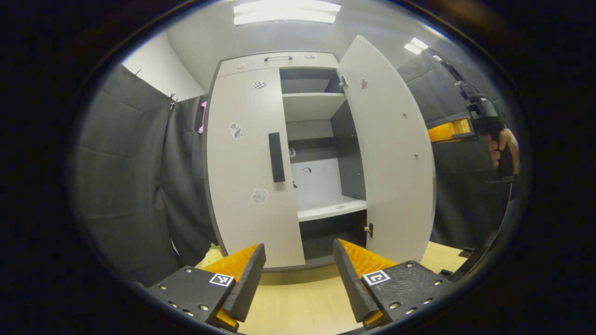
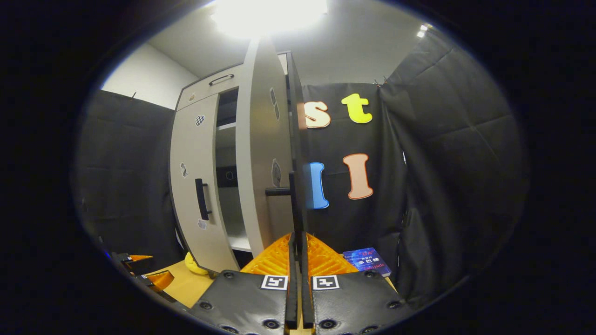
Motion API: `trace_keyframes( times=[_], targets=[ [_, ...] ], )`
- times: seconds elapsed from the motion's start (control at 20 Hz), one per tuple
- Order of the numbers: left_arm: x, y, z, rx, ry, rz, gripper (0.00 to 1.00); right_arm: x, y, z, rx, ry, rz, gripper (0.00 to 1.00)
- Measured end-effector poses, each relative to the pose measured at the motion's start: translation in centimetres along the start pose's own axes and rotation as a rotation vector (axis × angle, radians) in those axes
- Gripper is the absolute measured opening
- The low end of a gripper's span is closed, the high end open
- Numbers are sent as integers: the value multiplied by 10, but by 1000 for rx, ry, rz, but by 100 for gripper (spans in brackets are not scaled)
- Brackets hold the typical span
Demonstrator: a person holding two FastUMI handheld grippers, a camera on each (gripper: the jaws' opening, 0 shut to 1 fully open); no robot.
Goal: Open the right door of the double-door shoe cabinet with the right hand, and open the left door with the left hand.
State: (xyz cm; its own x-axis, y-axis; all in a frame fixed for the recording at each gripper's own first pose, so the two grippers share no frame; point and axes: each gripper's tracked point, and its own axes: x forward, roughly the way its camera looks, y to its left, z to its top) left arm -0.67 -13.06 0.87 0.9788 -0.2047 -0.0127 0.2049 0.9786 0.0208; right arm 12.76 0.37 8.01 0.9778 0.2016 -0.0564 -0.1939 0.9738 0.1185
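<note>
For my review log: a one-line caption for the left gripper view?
Open left tongs face the closed left door; right door already swung open.

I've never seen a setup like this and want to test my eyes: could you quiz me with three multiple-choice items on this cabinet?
1. Where is the drawer?
A. Below the doors
B. Above the doors
C. On the tabletop beside the cabinet

2. What colour is the left door's handle?
A. Red
B. White
C. Black

3. Which door stands open?
A. The right one
B. The left one
C. Both

Answers:
1 B: the drawer spans the cabinet's top, over both doors.
2 C: the handle is a black bar on the pale left door.
3 A: the right door is swung out, baring the shelves, and the left one lies flush.
</note>
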Motion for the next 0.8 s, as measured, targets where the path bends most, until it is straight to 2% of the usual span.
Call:
trace_keyframes(
  times=[0.35,0.4,0.45,0.5,0.7,0.8],
  targets=[
    [42,11,39,18,-53,14,85,-41,-47,-6,-55,-11,-124,5],
    [50,13,46,12,-63,13,85,-47,-49,-8,-48,-7,-130,9],
    [57,13,54,3,-78,8,85,-53,-54,-12,-35,0,-139,17],
    [64,13,63,-6,-97,2,85,-58,-56,-13,-22,0,-143,29],
    [94,18,91,20,-149,8,85,-71,-76,-20,-9,-6,-196,96],
    [112,25,101,31,-157,30,84,-76,-85,-21,-19,-11,-229,92]
  ],
)
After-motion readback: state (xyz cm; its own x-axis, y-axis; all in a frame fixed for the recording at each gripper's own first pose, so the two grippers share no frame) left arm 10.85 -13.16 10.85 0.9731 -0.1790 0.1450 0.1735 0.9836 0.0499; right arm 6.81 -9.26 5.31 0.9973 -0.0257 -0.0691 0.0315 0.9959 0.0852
